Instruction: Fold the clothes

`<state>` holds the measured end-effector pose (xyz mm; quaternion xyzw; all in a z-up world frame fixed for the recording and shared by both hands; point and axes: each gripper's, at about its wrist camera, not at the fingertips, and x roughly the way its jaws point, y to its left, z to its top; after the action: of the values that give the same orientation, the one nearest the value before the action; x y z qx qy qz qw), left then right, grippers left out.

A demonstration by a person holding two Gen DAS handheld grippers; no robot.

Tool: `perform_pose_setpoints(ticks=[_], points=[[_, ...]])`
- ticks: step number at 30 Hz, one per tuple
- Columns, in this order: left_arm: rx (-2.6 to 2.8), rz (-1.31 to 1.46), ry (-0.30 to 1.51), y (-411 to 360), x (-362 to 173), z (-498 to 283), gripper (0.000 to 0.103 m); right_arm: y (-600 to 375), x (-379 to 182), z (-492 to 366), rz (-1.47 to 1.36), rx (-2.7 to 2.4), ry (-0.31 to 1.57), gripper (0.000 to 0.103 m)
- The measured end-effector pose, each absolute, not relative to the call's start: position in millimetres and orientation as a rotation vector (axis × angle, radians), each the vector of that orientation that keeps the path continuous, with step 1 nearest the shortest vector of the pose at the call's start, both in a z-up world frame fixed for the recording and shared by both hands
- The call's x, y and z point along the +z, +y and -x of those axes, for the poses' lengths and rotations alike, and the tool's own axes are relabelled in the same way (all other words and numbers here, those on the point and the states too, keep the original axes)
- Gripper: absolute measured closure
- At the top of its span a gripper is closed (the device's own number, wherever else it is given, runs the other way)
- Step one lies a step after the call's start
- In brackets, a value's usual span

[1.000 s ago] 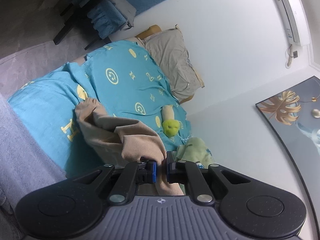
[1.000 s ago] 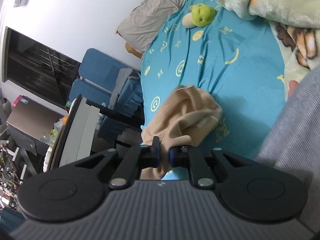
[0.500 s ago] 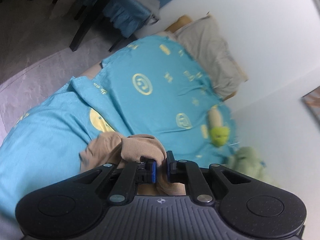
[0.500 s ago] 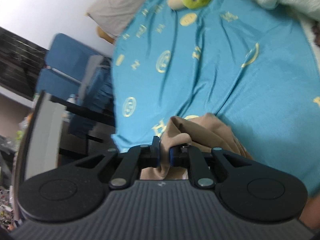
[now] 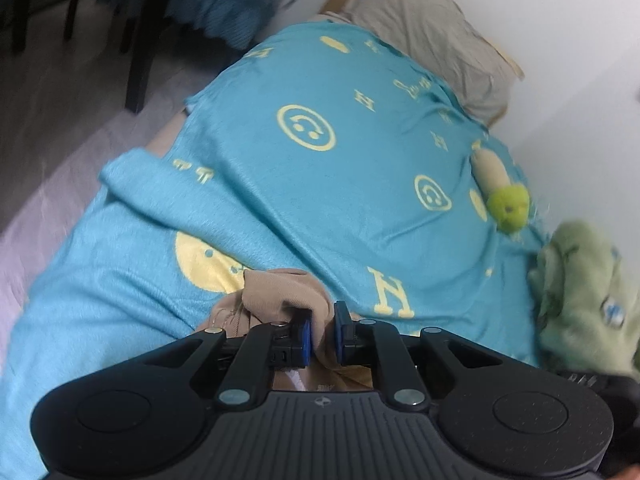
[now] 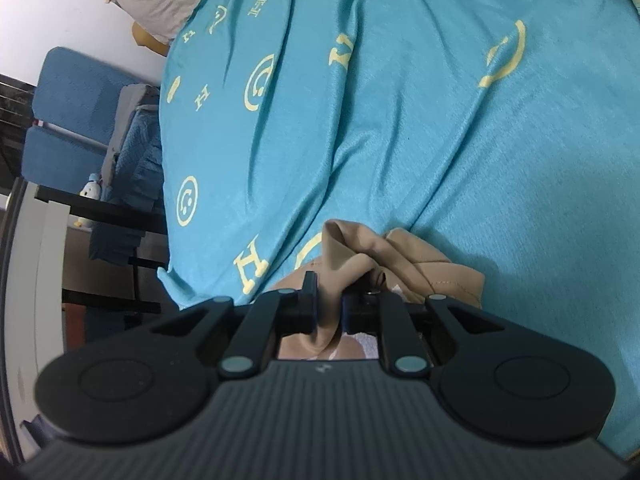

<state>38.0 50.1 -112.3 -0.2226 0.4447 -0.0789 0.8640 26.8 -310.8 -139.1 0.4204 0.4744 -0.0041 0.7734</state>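
While both claws pinch tan garment, green plush well apart, pillow beyond

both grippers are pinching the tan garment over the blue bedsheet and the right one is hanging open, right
Not quite. The right gripper is not open: the right wrist view shows its jaws closed on a fold of the tan garment. The left gripper pinches the same garment, over the blue bedsheet.

Tan garment — soft knit, plain beige, stitched seam along one edge, bunched and crumpled in loose folds, lying on the turquoise bedspread near its front edge — a fold pinched at each end
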Motion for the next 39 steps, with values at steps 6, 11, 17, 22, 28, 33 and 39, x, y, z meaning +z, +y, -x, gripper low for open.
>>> perform_pose_setpoints(ticks=[6, 11, 17, 22, 28, 33, 39], points=[[-0.228, 0.327, 0.833, 29.4, -86.6, -14.0, 0.022, -305.4, -104.5, -3.2, -0.817, 0.121, 0.906, 0.016], [-0.212, 0.193, 0.835, 16.0, -91.1, -12.1, 0.021, -289.4, -79.1, 7.6, -0.596, 0.155, 0.777, 0.017], [-0.189, 0.063, 0.866, 4.0, -109.1, -23.2, 0.021, -272.8, -104.3, -19.1, -0.435, 0.133, 0.853, 0.034], [-0.195, 0.05, 0.82, 1.9, -98.2, -1.2, 0.022, -259.3, -118.2, -21.8, -0.339, 0.132, 0.884, 0.034], [-0.211, 0.055, 0.747, 0.3, -75.5, 36.7, 0.021, -261.9, -90.9, 20.9, -0.345, 0.138, 0.812, 0.034], [-0.194, 0.07, 0.831, 1.2, -85.1, 41.8, 0.02, -257.3, -94.0, 45.4, -0.279, 0.12, 0.865, 0.034], [-0.173, 0.118, 0.956, 7.7, -102.6, 37.7, 0.015, -257.6, -113.3, 36.2, -0.289, 0.105, 0.943, 0.034]])
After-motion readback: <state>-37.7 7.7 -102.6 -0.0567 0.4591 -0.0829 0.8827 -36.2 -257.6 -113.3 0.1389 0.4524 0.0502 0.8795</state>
